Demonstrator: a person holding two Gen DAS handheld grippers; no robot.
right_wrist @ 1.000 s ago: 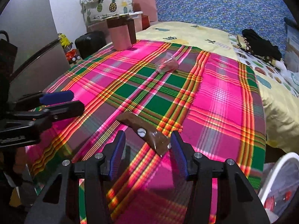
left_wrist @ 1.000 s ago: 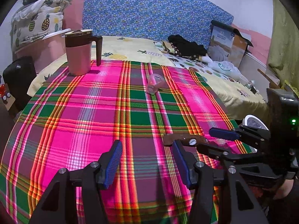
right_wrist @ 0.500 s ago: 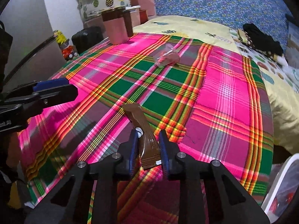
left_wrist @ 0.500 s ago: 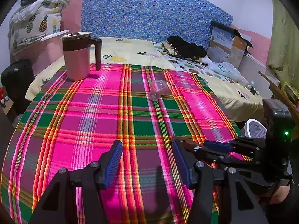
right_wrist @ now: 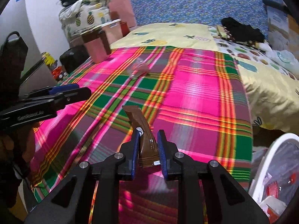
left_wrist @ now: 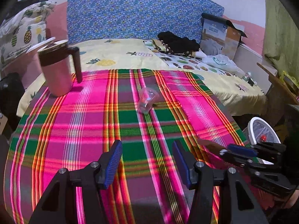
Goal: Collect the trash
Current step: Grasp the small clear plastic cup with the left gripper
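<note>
A brown wrapper point(right_wrist: 137, 117) sticks up between the blue pads of my right gripper point(right_wrist: 149, 136), which is shut on it just above the plaid cloth point(left_wrist: 84, 121). The left wrist view shows that gripper point(left_wrist: 235, 150) at the right table edge with the wrapper point(left_wrist: 209, 145) poking out. A clear plastic cup point(left_wrist: 147, 99) lies on its side mid-table, ahead of my left gripper point(left_wrist: 147, 147). The left gripper is open with nothing between its fingers. It also shows at the left of the right wrist view point(right_wrist: 74, 91).
A white bin point(right_wrist: 269, 149) with wrappers inside stands off the table's right edge, also seen from the left wrist point(left_wrist: 251, 130). A pink lidded mug point(left_wrist: 56, 71) stands at the far left corner. Behind the table is a bed with clothes and a cardboard box point(left_wrist: 220, 35).
My right gripper closed on the brown wrapper, lifted it off the cloth and carried it toward the right edge. My left gripper moved closer to the cup, still open.
</note>
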